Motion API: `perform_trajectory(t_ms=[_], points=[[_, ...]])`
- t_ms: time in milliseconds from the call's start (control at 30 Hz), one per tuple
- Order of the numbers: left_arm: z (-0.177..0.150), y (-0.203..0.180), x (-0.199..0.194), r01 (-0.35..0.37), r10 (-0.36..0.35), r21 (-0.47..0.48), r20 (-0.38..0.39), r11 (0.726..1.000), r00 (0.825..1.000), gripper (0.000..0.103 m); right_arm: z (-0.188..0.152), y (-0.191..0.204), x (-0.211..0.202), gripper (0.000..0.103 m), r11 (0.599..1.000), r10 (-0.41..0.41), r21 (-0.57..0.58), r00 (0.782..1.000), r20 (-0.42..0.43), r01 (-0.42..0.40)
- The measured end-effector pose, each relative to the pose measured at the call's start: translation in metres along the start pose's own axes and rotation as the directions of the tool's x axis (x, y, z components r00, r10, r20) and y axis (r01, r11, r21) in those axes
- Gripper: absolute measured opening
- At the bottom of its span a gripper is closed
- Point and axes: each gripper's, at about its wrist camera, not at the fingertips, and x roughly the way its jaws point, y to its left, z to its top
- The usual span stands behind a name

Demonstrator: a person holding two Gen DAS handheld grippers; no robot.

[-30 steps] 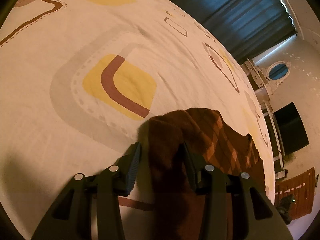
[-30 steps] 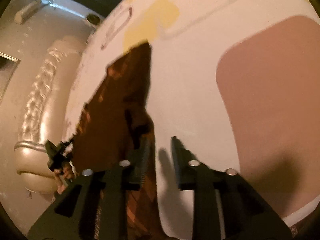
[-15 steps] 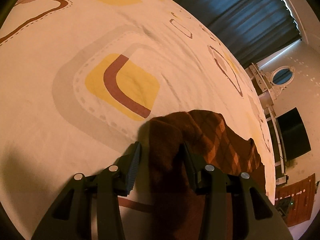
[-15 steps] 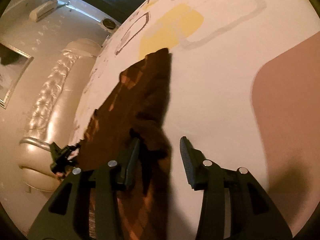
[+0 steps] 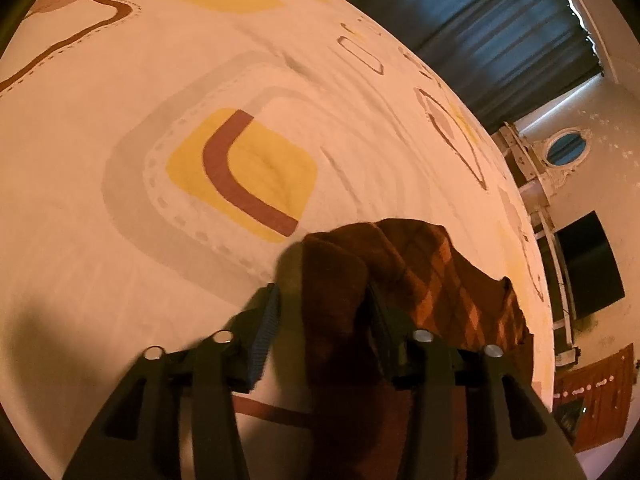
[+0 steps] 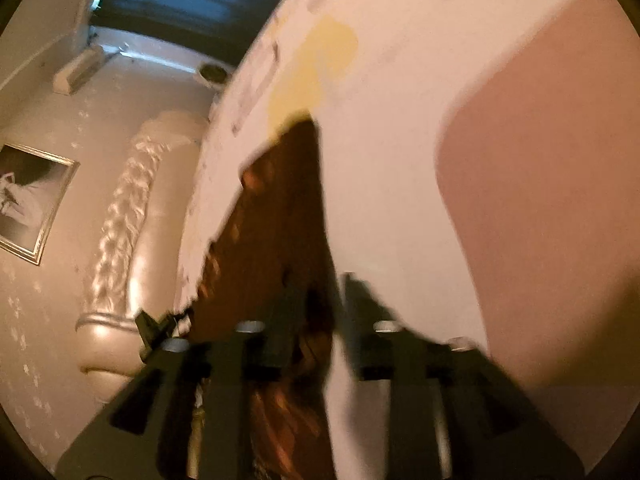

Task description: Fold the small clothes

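One brown garment point(image 5: 436, 276), knitted with an orange diamond pattern, lies on the patterned bedspread point(image 5: 132, 240), and both grippers work at opposite ends of it. In the left wrist view its near corner rises as a thick fold between the jaws of the left gripper point(image 5: 324, 316); those jaws have just been opening, a strip of pale sheet shows between the cloth and the left pad, and the right pad sits against the fabric. This looks like a corner being let go after it was laid down. From that fold, the cloth runs away to the right toward the bed's edge.

In the right wrist view, which is blurred, the same garment stretches from the near centre to the far yellow patch point(image 6: 316, 68). Its near edge lies between the jaws of the right gripper point(image 6: 320, 304), which have also just been opening and stand spread, only the left pad close to the cloth. Both ends set down together would keep the fold line straight. Beyond the bed stand a padded headboard point(image 6: 120, 216) and dark curtains point(image 5: 472, 28).
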Motion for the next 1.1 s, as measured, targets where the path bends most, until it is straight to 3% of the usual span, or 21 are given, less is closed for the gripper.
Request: perform_trajectory(t_ms=[67, 167, 267, 300, 333, 367, 433, 533, 600, 733, 767, 867, 933, 1000, 1100], points=[[0.001, -0.004, 0.002, -0.001, 0.002, 0.020, -0.006, 1.000, 1.000, 0.056, 0.020, 0.008, 0.005, 0.049, 1.000, -0.011, -0.011, 0.999, 0.030, 0.011], [0.000, -0.014, 0.005, -0.042, 0.043, 0.077, -0.002, 0.996, 0.999, 0.056, 0.046, 0.016, 0.032, 0.049, 0.999, -0.022, -0.025, 0.999, 0.028, 0.022], [-0.001, -0.021, 0.009, -0.078, 0.079, 0.112, 0.001, 0.991, 0.997, 0.045, 0.065, 0.023, 0.069, 0.048, 0.998, -0.040, -0.053, 0.999, 0.006, 0.041], [0.000, -0.021, 0.010, -0.090, 0.091, 0.114, 0.002, 0.989, 0.996, 0.033, 0.069, 0.029, 0.080, 0.037, 0.996, -0.046, -0.078, 0.999, 0.000, 0.046], [0.001, -0.021, 0.011, -0.099, 0.100, 0.111, 0.000, 0.989, 0.995, 0.016, 0.070, 0.033, 0.088, 0.007, 0.994, -0.054, -0.100, 0.998, -0.016, 0.053], [0.002, -0.020, 0.013, -0.101, 0.102, 0.102, -0.008, 0.990, 0.995, 0.012, 0.072, 0.038, 0.098, 0.008, 0.989, -0.077, -0.128, 0.996, -0.047, 0.070], [0.004, -0.018, 0.014, -0.108, 0.108, 0.086, -0.002, 0.990, 0.994, 0.008, 0.074, 0.047, 0.104, 0.007, 0.973, -0.139, -0.189, 0.990, -0.027, 0.132], [0.005, -0.019, 0.014, -0.139, 0.136, 0.090, 0.032, 0.986, 0.990, 0.007, 0.077, 0.047, 0.095, 0.007, 0.970, -0.153, -0.182, 0.986, 0.062, 0.161], [0.003, -0.017, 0.017, -0.154, 0.150, 0.096, 0.043, 0.983, 0.988, 0.007, 0.076, 0.039, 0.101, 0.007, 0.965, -0.179, -0.183, 0.982, 0.062, 0.188], [0.003, -0.014, 0.015, -0.132, 0.129, 0.087, 0.043, 0.987, 0.991, 0.007, 0.073, 0.031, 0.099, 0.009, 0.979, -0.136, -0.146, 0.988, 0.072, 0.145], [0.004, -0.012, 0.014, -0.111, 0.109, 0.078, 0.036, 0.991, 0.993, 0.008, 0.073, 0.030, 0.097, 0.010, 0.983, -0.119, -0.131, 0.991, 0.064, 0.127], [0.001, -0.004, 0.002, -0.041, 0.040, 0.049, 0.010, 0.998, 0.999, 0.016, 0.065, 0.028, 0.079, 0.027, 0.988, -0.098, -0.113, 0.993, 0.060, 0.104], [-0.008, 0.001, -0.012, -0.002, 0.002, 0.046, 0.005, 0.999, 1.000, 0.034, 0.052, 0.024, 0.060, 0.037, 0.990, -0.072, -0.119, 0.997, 0.037, 0.076], [-0.025, 0.007, -0.027, 0.054, -0.053, 0.050, -0.019, 0.997, 0.998, 0.041, 0.039, 0.016, 0.043, 0.039, 0.991, -0.059, -0.123, 0.998, 0.003, 0.059], [-0.061, 0.014, -0.049, 0.122, -0.117, 0.066, -0.080, 0.990, 0.990, 0.043, 0.010, 0.005, 0.018, 0.039, 0.992, -0.009, -0.122, 0.996, -0.090, -0.003]])
